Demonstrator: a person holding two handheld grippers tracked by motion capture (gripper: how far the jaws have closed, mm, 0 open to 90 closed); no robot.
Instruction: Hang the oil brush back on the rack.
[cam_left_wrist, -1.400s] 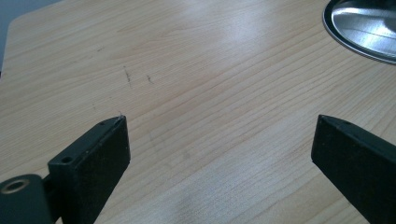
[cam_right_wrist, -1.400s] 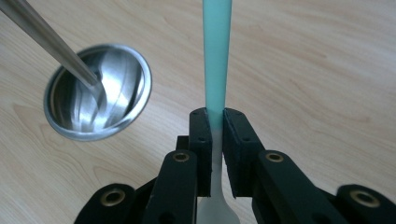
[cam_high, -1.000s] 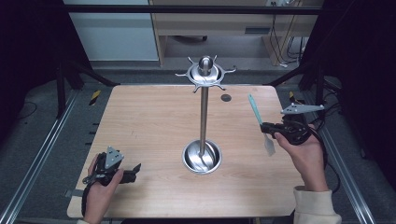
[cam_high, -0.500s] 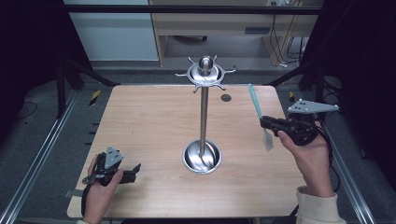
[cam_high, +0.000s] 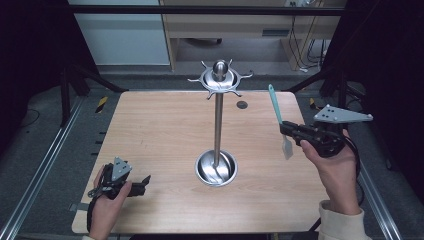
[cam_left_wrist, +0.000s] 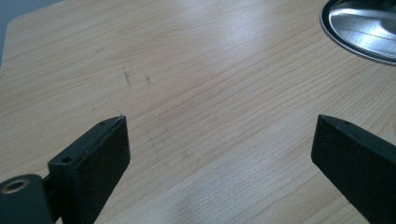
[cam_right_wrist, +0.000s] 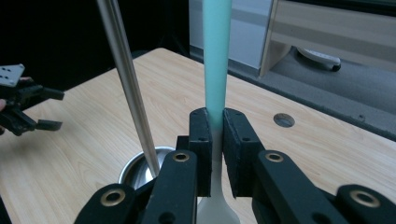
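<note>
The right gripper (cam_high: 288, 132) has lifted its teal-handled spatula (cam_high: 278, 114) higher and drawn it slightly toward the utensil stand (cam_high: 217, 125) since a second ago; its jaws are clamped on the handle, blade hanging down. The left gripper (cam_high: 144, 180) rests unmoved on the tabletop (cam_high: 155, 125) left of the stand's base, jaws wide apart and empty. Hanging the spatula on a top hook looks likely.

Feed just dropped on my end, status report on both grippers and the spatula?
Right gripper shut on spatula, held off the table, teal handle up. Left gripper open, low at near left corner. Stand at centre, hooks bare, nothing between.
</note>
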